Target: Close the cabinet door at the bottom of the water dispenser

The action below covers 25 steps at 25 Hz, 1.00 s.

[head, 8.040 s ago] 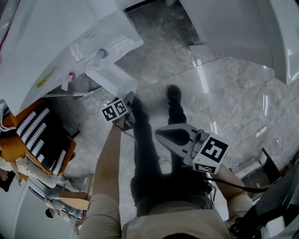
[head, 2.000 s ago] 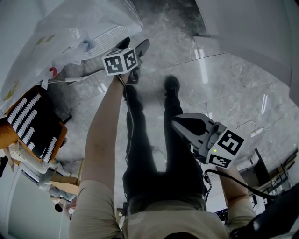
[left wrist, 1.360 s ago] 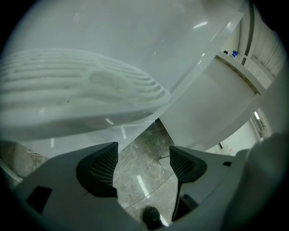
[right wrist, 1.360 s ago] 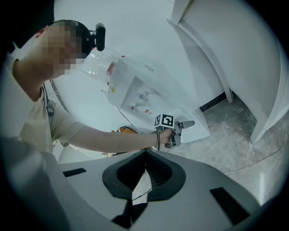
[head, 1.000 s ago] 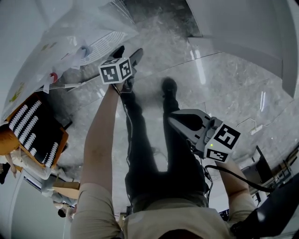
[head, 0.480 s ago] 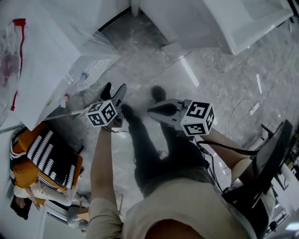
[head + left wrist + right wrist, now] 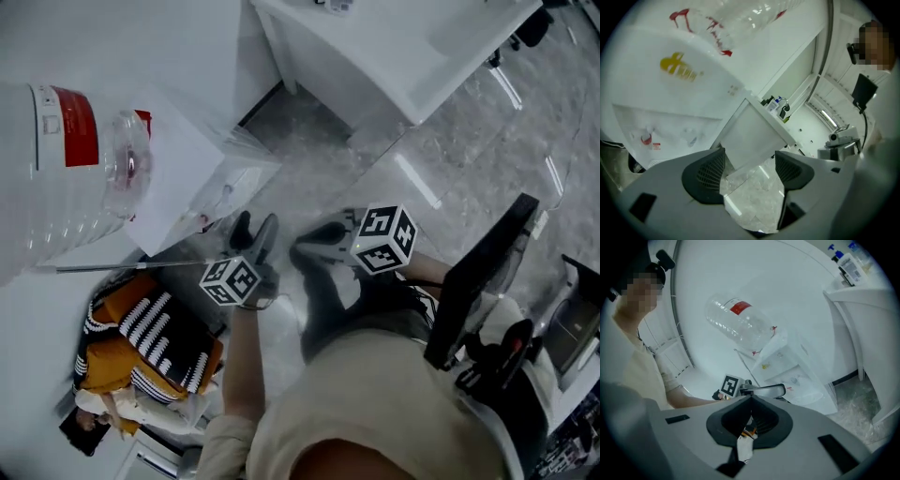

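Nearest, by the person's legs, the right gripper (image 7: 298,255) points left with its fingers clenched on nothing. Just left of it, the left gripper (image 7: 254,228) points away from the person, its fingers (image 7: 705,176) released, with only grey floor (image 7: 375,169) showing between them. Neither gripper touches anything. Beyond them on the left stands the water dispenser (image 7: 178,183), its clear bottle (image 7: 66,178) on top, and the cabinet door (image 7: 242,180) belongs to the pale lower front that slopes down to the floor just ahead of the left gripper. That panel looks roughly in line with the face above it, so the closing push may be done. The steep downward angle hides its hinge and edge, though, so I cannot tell whether it is latched or ajar. What is left, as I judge it, is at most a check or a final press. Farthest off is a white surface (image 7: 394,47) on the right.
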{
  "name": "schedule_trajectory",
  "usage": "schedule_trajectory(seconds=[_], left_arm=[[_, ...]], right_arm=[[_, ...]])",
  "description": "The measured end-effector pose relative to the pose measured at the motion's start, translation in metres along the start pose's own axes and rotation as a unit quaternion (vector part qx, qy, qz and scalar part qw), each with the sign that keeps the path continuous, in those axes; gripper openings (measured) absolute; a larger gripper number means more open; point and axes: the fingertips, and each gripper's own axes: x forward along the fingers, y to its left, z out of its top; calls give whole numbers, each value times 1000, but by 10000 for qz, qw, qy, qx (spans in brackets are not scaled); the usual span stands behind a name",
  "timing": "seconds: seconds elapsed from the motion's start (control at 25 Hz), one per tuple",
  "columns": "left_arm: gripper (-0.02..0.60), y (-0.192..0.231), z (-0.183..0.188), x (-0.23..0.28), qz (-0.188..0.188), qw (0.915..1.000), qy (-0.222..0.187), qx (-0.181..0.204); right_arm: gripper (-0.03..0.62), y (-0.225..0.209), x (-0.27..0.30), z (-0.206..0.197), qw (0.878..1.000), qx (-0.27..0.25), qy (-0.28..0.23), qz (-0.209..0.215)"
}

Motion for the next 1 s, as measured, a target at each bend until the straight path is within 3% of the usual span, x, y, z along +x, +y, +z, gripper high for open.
schedule_trajectory(seconds=[0.32,0.48,0.6,0.72,1.0], left_arm=[[331,-126,56,-59,-473,9946,-706,588],[236,-179,80,-88,-110,9815,-1252,1445],[198,-176,85,-114,494,9712,-1520,1766],[-5,-153,88,-137,1111,9629,-1730,1748],[-5,-195,77,-181,1142,9467,-1957,2289]], right_arm=[[15,66,-25,47,9958,-807,207,390],[15,88,-58,65,9917,-1109,79,639],[15,96,-71,74,9900,-1249,-42,661],[15,93,-74,82,9898,-1292,-136,579],[15,129,-87,73,9861,-1586,-151,481]])
